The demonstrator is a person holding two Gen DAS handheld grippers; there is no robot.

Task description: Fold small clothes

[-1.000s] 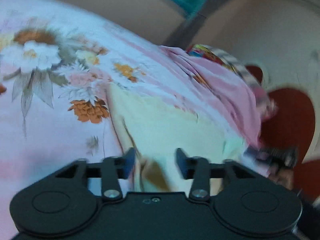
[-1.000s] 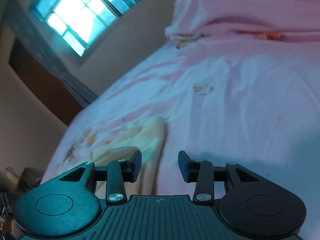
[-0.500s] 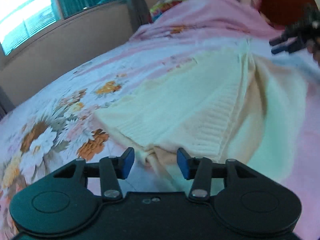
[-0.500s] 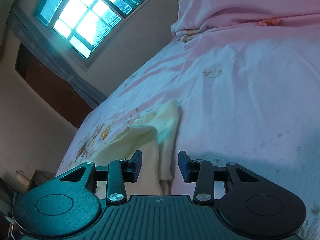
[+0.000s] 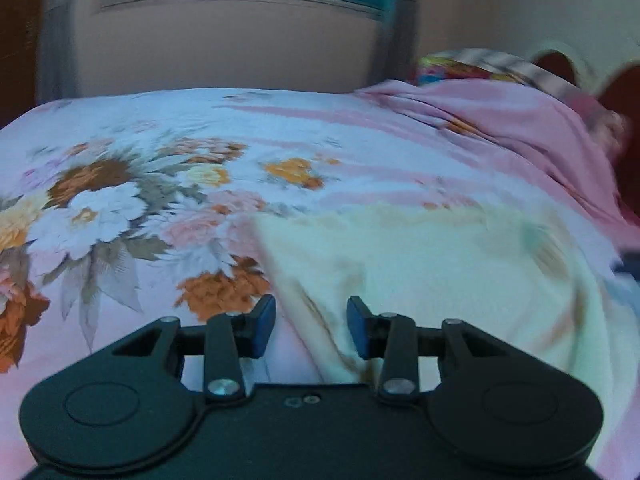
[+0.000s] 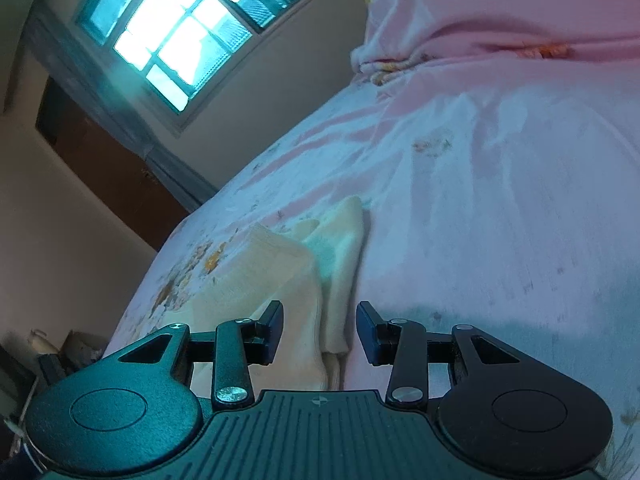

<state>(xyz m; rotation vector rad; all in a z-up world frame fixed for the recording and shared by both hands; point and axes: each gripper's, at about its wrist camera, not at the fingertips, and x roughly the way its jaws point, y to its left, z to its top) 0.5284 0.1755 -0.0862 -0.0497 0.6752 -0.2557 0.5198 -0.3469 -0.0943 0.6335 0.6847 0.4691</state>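
Blown-out window [image 6: 176,44], dim blurred fisheye

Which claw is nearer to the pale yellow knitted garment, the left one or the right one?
Neither clearly: both open claws are at the pale yellow knitted garment. The left claw has its edge between the fingers; the right claw has a folded part there.

Flat floral bedsheet [image 5: 120,208] lies bare left of the left jaws. Cream garment [image 5: 440,272] spreads ahead-right. Heaped pink blanket [image 6: 500,20] blocks far ahead of right jaws.
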